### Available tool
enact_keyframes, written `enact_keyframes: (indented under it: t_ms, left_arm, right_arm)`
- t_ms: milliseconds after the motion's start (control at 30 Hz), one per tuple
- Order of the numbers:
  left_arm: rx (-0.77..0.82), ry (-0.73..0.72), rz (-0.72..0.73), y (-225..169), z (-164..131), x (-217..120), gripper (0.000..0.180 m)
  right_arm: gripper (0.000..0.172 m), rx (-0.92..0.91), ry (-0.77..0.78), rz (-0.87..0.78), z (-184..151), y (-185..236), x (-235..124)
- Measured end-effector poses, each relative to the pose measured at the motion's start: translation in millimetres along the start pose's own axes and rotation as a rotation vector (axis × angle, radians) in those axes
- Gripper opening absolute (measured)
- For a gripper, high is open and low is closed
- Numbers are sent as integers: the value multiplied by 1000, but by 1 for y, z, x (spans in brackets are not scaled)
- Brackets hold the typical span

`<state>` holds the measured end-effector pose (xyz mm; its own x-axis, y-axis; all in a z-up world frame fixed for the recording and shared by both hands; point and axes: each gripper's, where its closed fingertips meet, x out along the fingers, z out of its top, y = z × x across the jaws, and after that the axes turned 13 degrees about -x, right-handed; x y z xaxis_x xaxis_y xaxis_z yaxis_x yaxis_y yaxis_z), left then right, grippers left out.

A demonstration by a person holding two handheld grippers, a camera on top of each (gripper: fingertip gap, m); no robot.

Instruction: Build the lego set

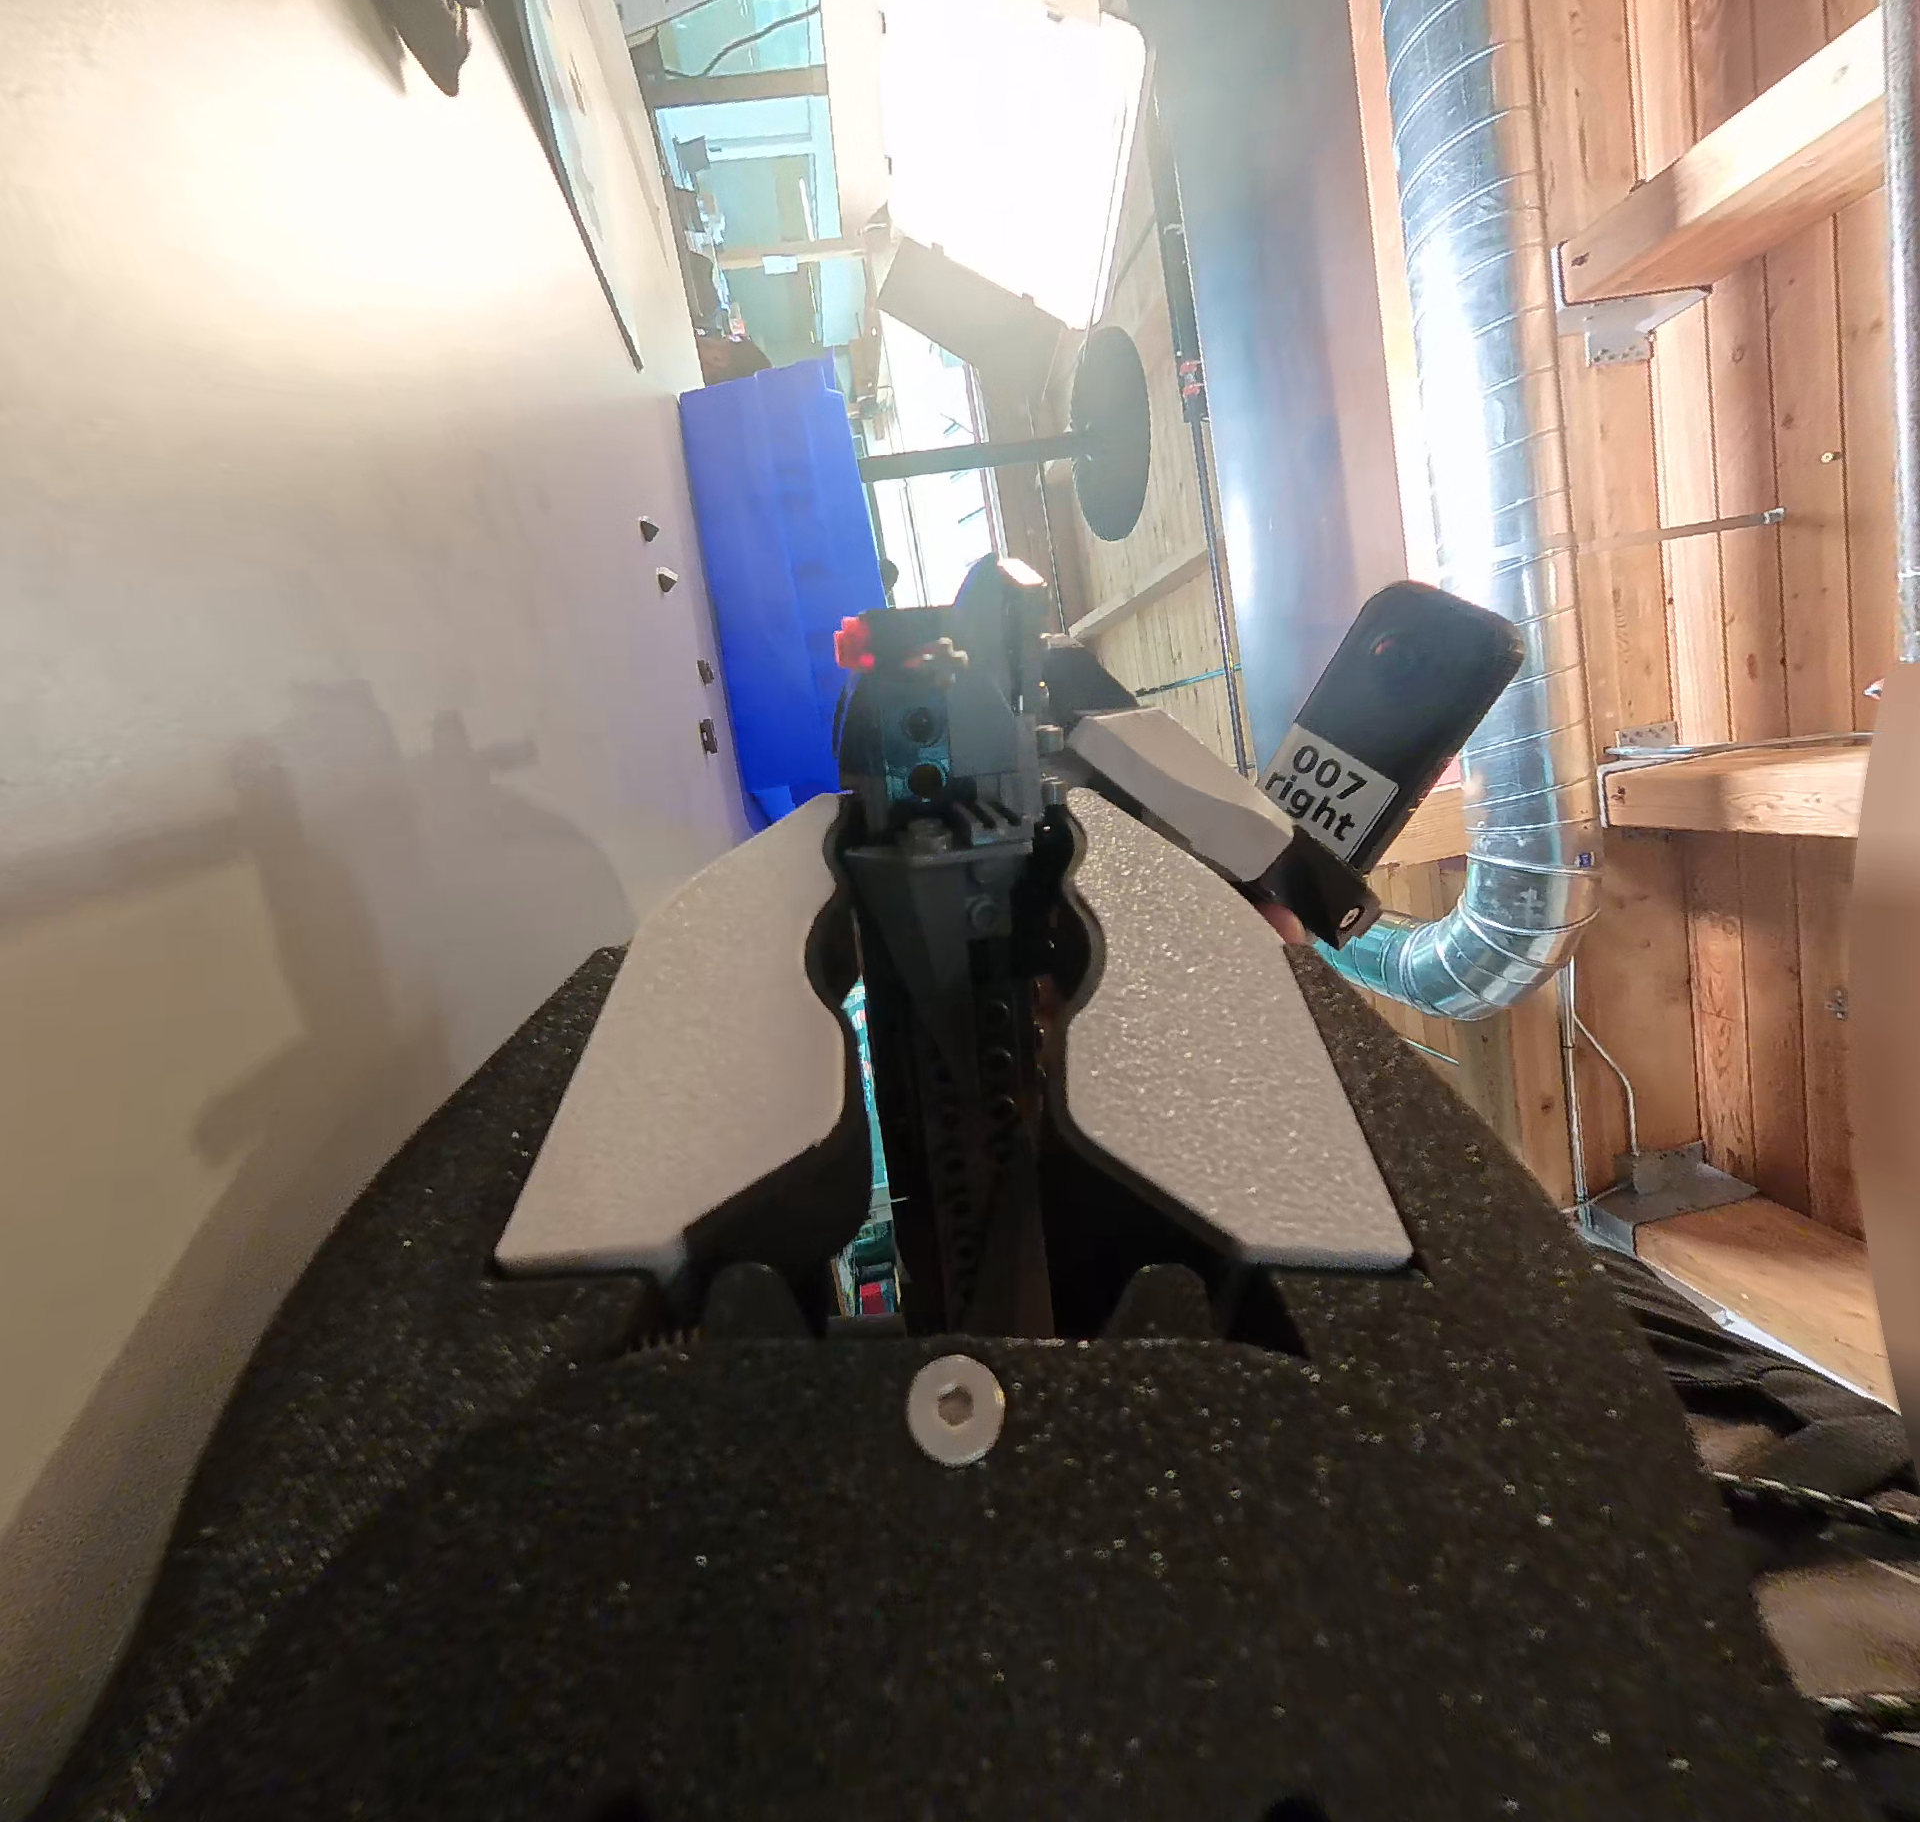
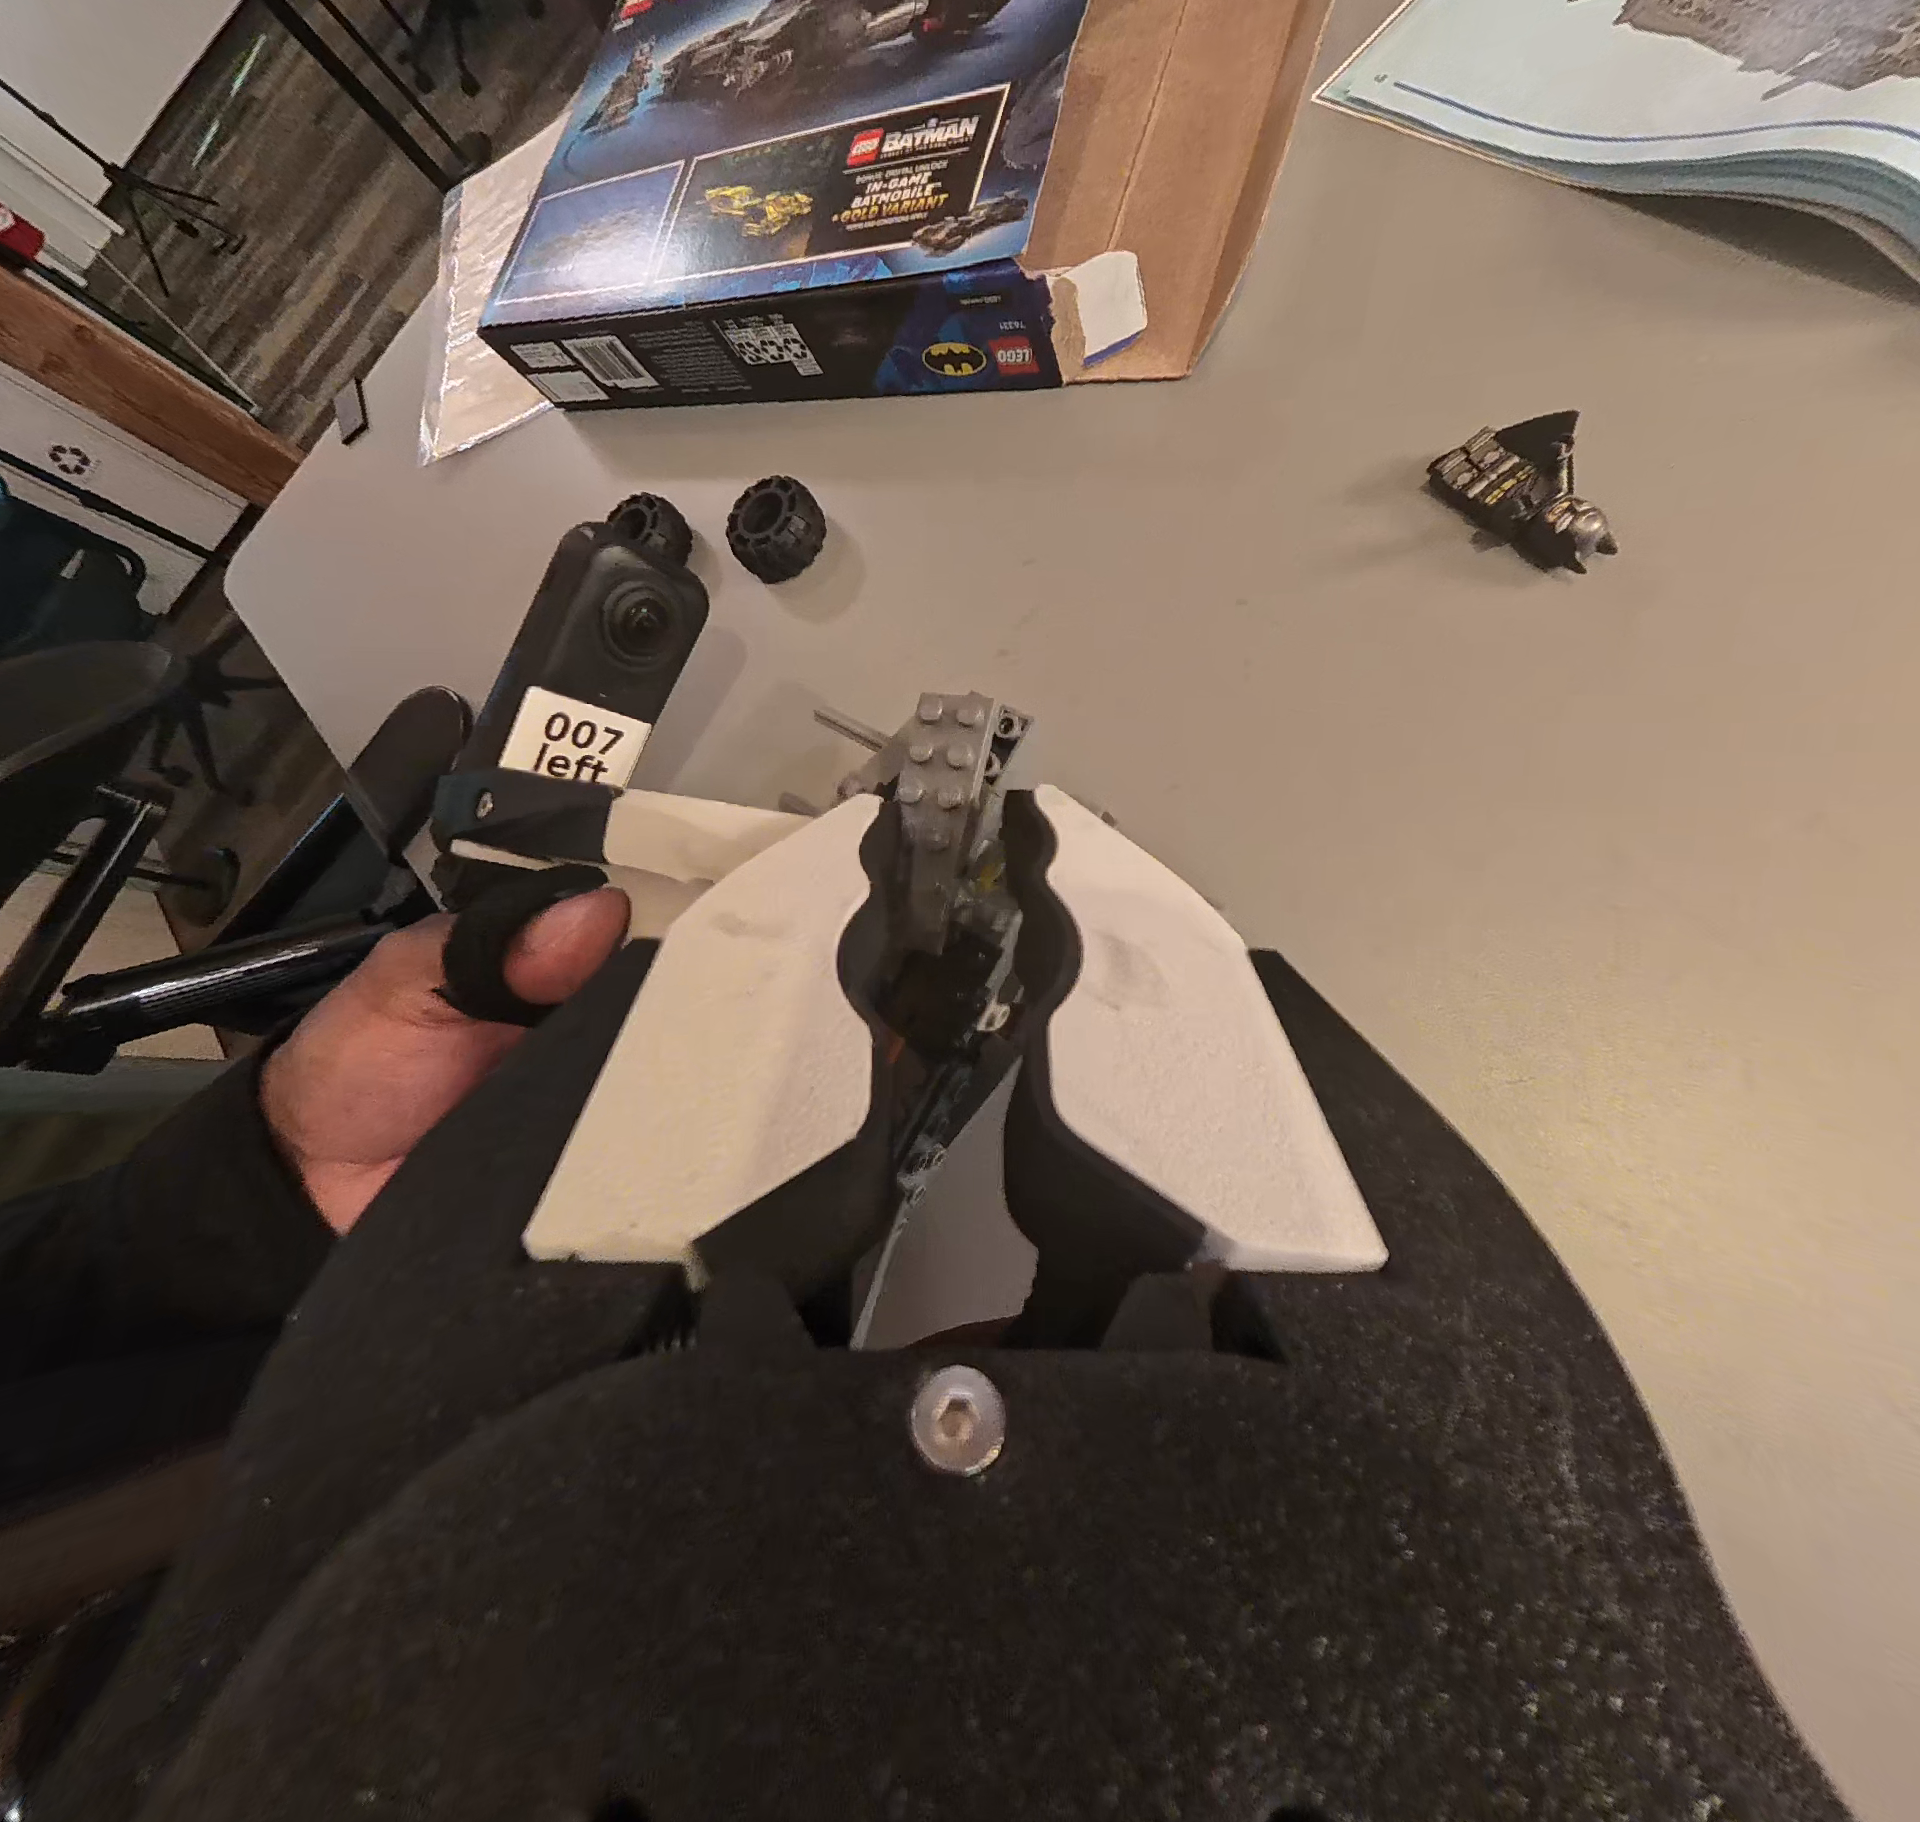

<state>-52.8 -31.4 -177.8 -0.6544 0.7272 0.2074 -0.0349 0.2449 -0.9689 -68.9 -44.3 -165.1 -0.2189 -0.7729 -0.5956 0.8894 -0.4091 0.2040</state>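
My left gripper [image 1: 951,801] is shut on a dark grey brick-built model [image 1: 935,733] with a small red piece on top, held up in the air. My right gripper [image 2: 951,806] is shut on the same model, whose light grey studded plate [image 2: 940,785] sticks out past its fingertips. In the left wrist view the right gripper's fingers [image 1: 1174,796] reach the model from the right. In the right wrist view the left gripper's fingers [image 2: 707,827] come in from the left, with a hand [image 2: 416,1024] behind them; their tips are hidden.
On the grey table [image 2: 1351,837] lie a toy set box [image 2: 810,162], a brown paper bag [image 2: 1195,110], an open instruction booklet [image 2: 1662,58], two black tyres [image 2: 774,529] and a small dark sub-assembly [image 2: 1522,499]. A blue bin [image 1: 769,577] stands beyond. Only a small space, under 4 cm, lies between the two pairs of fingers.
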Motion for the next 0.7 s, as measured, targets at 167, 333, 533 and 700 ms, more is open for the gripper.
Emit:
enact_keyframes:
  t_ms: [167,333,533,700]
  left_arm:
    - [-16,23,-9,-1,-1,2,34]
    - [-38,63,-15,-5,-1,7,34]
    - [-15,111,-7,-23,14,29,35]
    - [-49,211,-16,-25,38,63,35]
  right_arm:
    - [25,-84,-45,19,7,-14,-14]
    - [32,-306,-87,57,22,-41,-30]
    - [37,-335,-212,31,48,-94,-33]
    - [38,-248,-405,77,81,-135,-18]
